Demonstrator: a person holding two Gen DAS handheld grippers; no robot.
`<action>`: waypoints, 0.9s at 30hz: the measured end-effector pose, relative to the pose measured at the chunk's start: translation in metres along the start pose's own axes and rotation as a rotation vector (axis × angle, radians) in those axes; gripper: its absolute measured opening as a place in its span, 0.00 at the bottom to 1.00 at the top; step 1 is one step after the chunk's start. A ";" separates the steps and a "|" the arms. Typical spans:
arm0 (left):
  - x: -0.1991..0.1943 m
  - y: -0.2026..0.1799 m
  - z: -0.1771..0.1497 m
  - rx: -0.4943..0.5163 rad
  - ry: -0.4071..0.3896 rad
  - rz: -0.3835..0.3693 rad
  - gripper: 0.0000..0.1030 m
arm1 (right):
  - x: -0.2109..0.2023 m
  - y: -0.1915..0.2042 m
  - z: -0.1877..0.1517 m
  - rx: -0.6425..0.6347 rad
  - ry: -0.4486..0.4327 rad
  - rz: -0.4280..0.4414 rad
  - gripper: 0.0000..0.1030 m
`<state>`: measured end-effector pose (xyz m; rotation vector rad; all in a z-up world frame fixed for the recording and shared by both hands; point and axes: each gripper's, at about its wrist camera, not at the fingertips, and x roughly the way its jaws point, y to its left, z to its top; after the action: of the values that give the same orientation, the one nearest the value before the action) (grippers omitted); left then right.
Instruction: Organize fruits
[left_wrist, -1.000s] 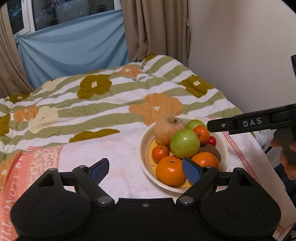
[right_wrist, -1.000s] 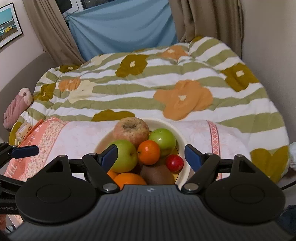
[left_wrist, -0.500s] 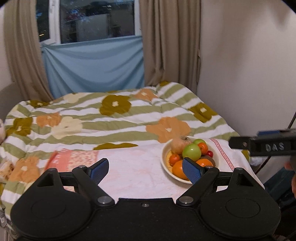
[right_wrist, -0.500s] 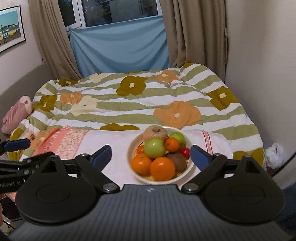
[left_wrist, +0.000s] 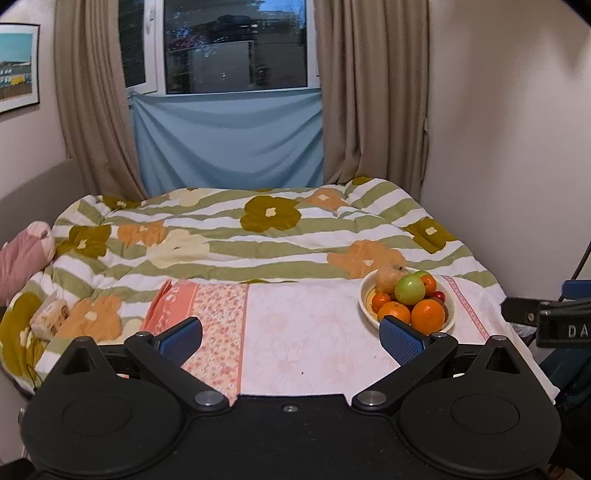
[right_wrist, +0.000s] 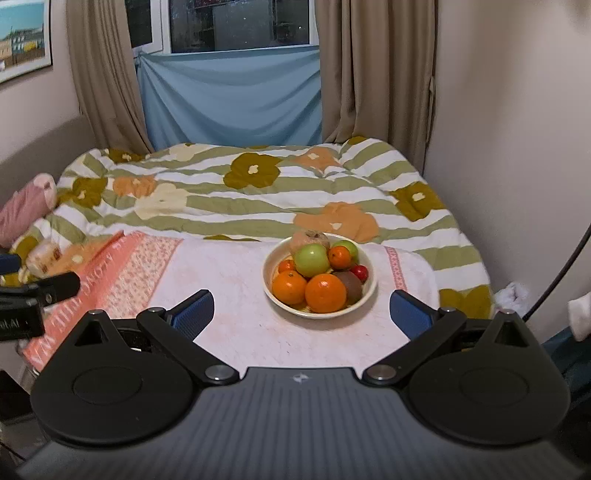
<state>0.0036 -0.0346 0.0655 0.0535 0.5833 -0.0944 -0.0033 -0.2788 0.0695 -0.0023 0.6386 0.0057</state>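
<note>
Both grippers had drawn back from the fruit bowl (right_wrist: 320, 275), which sat on the near pink cloth (right_wrist: 236, 280); left gripper (left_wrist: 291, 338) was opening, empty, and right gripper (right_wrist: 301, 314) gaped wide, empty.

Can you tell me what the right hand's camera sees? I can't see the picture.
A cream bowl piled with oranges, green apples and other fruit sits on a pale cloth on a flowery bed. The right gripper is open and empty.
</note>
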 end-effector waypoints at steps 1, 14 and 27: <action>-0.002 0.002 -0.002 -0.006 0.003 0.000 1.00 | -0.003 0.002 -0.003 -0.006 0.002 -0.008 1.00; -0.014 0.007 -0.011 -0.015 0.002 -0.002 1.00 | -0.018 0.007 -0.012 0.008 -0.001 -0.025 1.00; -0.017 0.008 -0.010 -0.020 0.003 -0.004 1.00 | -0.017 0.008 -0.012 0.017 0.011 -0.016 1.00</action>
<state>-0.0154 -0.0245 0.0667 0.0334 0.5876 -0.0924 -0.0246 -0.2712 0.0701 0.0094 0.6494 -0.0148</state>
